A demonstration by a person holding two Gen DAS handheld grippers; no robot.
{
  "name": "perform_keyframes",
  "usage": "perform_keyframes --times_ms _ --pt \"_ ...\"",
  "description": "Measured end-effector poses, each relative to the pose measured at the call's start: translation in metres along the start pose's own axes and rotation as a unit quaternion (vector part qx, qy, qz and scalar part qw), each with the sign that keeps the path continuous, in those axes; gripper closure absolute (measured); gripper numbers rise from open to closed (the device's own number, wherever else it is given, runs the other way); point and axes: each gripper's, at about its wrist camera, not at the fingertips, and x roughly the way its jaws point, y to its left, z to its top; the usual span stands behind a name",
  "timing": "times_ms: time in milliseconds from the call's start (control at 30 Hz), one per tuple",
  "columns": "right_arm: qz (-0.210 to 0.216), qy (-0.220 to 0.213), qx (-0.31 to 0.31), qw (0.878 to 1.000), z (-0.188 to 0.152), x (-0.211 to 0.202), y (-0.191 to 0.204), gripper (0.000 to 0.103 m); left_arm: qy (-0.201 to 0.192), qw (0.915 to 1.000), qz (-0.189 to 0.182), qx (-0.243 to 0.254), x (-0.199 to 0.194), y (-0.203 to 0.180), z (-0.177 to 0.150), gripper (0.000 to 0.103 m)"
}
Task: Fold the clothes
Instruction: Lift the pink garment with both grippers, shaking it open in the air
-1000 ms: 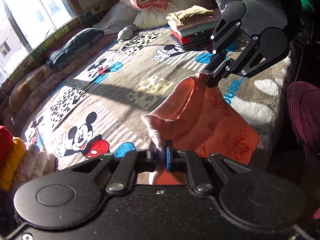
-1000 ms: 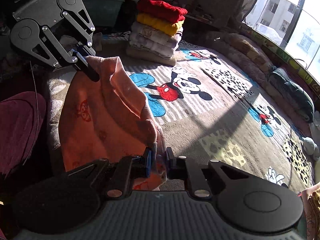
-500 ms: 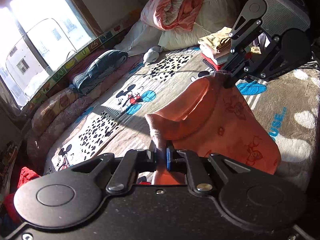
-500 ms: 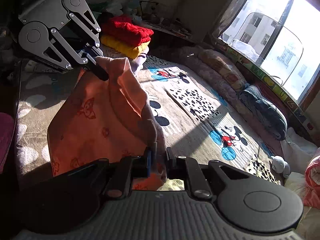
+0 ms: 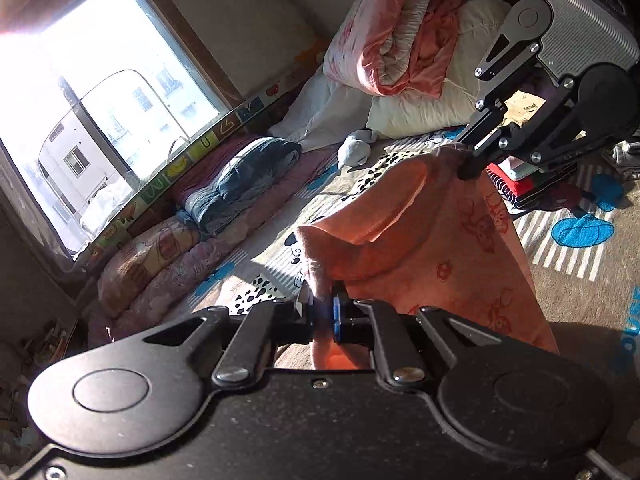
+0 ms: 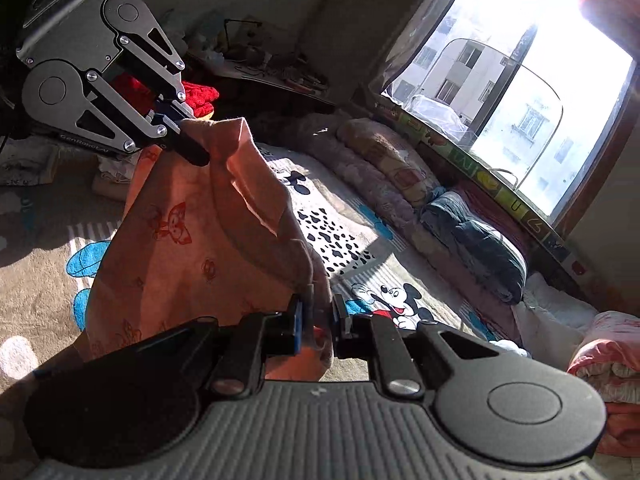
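You've got the left claw and right claw each pinched tight on a top corner of the orange garment, so it hangs clear above the cartoon bed blanket, probably to shake it flat before folding.

my own body hides the lower hem of the orange garment in both views. the folded stack sits mostly behind my right gripper. the window is blown out by glare.
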Motion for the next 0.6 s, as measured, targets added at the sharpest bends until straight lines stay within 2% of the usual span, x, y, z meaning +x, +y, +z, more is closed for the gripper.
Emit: perform_keyframes --times_ms 233,400,467,600 --pt "-0.045 -0.010 0.007 0.999 0.021 0.045 -0.044 0.088 -0.010 0.9985 0.053 0.005 0.050 0.031 0.029 0.096" --pt "-0.097 -0.018 0.021 0.995 0.035 0.082 -0.078 0.088 -0.015 0.9946 0.102 0.001 0.095 0.051 0.050 0.096" --pt "-0.114 -0.024 0.028 0.993 0.037 0.093 -0.089 0.088 -0.021 0.9936 0.111 -0.004 0.108 0.054 0.055 0.096" --pt "-0.106 -0.027 0.025 0.994 0.017 0.102 -0.083 0.088 -0.024 0.9930 0.115 0.013 0.122 0.044 0.038 0.096"
